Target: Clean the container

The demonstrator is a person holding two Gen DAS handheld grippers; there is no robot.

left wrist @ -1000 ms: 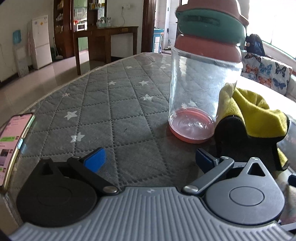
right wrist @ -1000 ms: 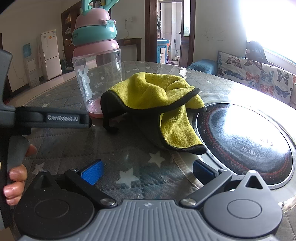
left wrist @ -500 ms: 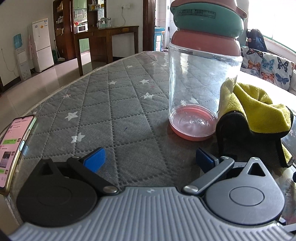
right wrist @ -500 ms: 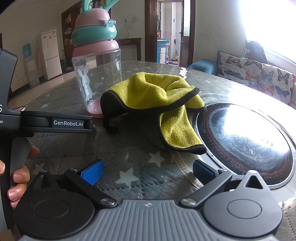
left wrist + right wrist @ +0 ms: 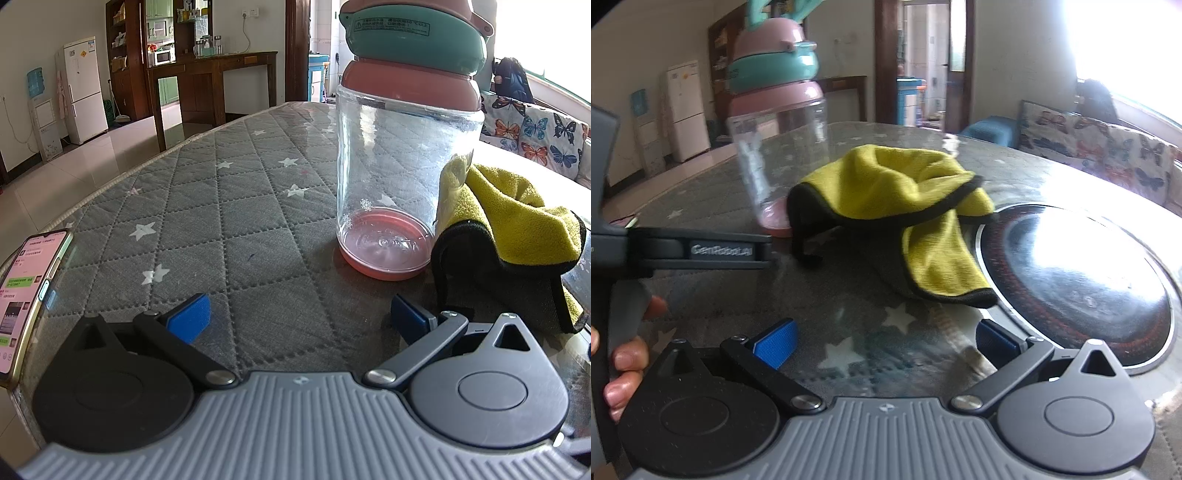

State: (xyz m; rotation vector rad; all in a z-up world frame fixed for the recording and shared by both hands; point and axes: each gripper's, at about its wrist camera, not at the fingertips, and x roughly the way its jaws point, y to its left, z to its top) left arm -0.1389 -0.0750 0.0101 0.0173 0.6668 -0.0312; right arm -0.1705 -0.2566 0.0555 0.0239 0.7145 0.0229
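Closer now than a second ago, the left hand-held gripper (image 5: pixel 299 314), jaws apart and empty like the right hand-held gripper (image 5: pixel 884 338), nears the clear container (image 5: pixel 406 184) beside the yellow cloth (image 5: pixel 517 221), likely preparing to grasp it.

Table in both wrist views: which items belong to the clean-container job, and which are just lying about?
Job:
- clear bottle with pink-and-teal lid, upright, empty
- yellow cloth, crumpled beside the bottle
- left gripper and right gripper, both open, holding nothing

Lying about:
- phone, screen lit, at the table edge
- round hotplate set in the table
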